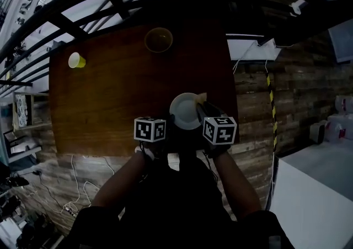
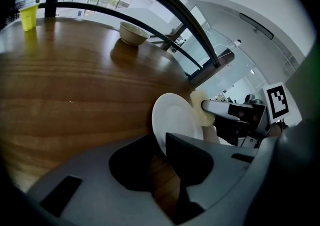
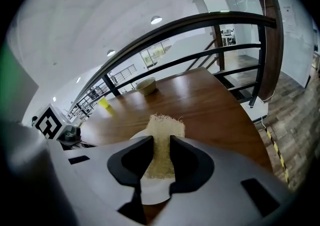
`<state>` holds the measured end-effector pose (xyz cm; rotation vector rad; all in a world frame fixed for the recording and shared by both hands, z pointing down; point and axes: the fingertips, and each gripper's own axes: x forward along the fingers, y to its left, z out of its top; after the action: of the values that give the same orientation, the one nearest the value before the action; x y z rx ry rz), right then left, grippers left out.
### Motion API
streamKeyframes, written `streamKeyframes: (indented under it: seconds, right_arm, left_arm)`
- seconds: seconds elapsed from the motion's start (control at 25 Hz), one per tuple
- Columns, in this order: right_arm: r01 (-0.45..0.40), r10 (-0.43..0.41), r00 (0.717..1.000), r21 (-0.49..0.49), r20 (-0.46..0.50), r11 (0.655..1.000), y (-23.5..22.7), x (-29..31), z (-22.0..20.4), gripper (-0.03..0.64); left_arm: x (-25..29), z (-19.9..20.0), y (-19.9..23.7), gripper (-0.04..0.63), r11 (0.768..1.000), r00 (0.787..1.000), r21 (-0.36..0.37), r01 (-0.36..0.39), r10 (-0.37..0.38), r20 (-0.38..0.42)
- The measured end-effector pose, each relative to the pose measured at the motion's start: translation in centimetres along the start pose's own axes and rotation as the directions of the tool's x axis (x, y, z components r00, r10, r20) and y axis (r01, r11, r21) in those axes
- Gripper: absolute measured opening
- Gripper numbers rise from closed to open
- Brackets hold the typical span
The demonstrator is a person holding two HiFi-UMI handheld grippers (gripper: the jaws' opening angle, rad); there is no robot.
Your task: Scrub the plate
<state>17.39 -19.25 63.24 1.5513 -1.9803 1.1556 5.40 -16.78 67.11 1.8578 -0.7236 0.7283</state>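
Observation:
A white plate (image 1: 185, 111) is held above the near edge of the brown table (image 1: 121, 88), tilted on edge. My left gripper (image 2: 162, 147) is shut on the plate (image 2: 175, 120) at its lower rim. My right gripper (image 3: 157, 157) is shut on a pale yellow loofah scrubber (image 3: 161, 147), which lies against the plate (image 3: 152, 192) face. In the left gripper view the scrubber (image 2: 202, 112) presses the plate's right side, with the right gripper (image 2: 235, 115) behind it. The head view shows both marker cubes (image 1: 150, 130) (image 1: 219, 130) just below the plate.
A tan bowl (image 1: 158, 40) stands at the table's far edge, and a yellow cup (image 1: 76, 61) at the far left. A dark railing (image 3: 200, 24) runs behind the table. Wood-plank floor (image 1: 298, 93) and a white surface (image 1: 314, 198) lie to the right.

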Motion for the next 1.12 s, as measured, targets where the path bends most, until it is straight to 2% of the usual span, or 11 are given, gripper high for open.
streamKeyframes:
  seconds: [0.2, 0.44, 0.6, 0.68, 0.84, 0.92, 1.12]
  right_arm:
    - [-0.049, 0.049, 0.999, -0.010, 0.000, 0.999, 2.7, 0.3, 0.4, 0.114]
    - [-0.164, 0.162, 0.985, -0.036, -0.054, 0.986, 8.7, 2.1, -0.7, 0.115]
    - [-0.213, 0.208, 0.974, -0.047, -0.090, 0.976, 11.2, 3.5, -1.9, 0.114]
    - [-0.224, 0.221, 0.970, -0.019, -0.095, 0.974, 11.4, 4.0, -2.3, 0.114]
    - [-0.274, 0.285, 0.954, 0.119, -0.091, 0.955, 11.3, 4.7, -2.6, 0.114]
    - [-0.277, 0.291, 0.953, 0.142, -0.090, 0.951, 11.0, 4.6, -2.6, 0.114]
    - [-0.215, 0.224, 0.970, 0.097, -0.092, 0.972, 9.5, 4.0, -2.8, 0.114]
  left_arm:
    - [-0.1, -0.2, -0.2, 0.084, 0.999, 1.000, -0.030, 0.030, -0.030, 0.000]
    - [-0.8, -0.7, 0.4, 0.084, 0.994, 0.997, -0.078, 0.075, -0.074, 0.009]
    - [-0.9, -1.2, 0.4, 0.084, 0.991, 0.995, -0.082, 0.104, -0.103, 0.015]
    - [-1.0, -1.3, 0.6, 0.081, 0.990, 0.993, -0.088, 0.113, -0.112, 0.022]
    - [-1.2, -1.3, 1.1, 0.077, 0.987, 0.992, -0.102, 0.121, -0.117, 0.041]
    - [-1.2, -1.3, 1.1, 0.077, 0.987, 0.992, -0.107, 0.120, -0.116, 0.040]
    - [-1.2, -1.3, 1.0, 0.078, 0.991, 0.996, -0.093, 0.093, -0.092, 0.016]
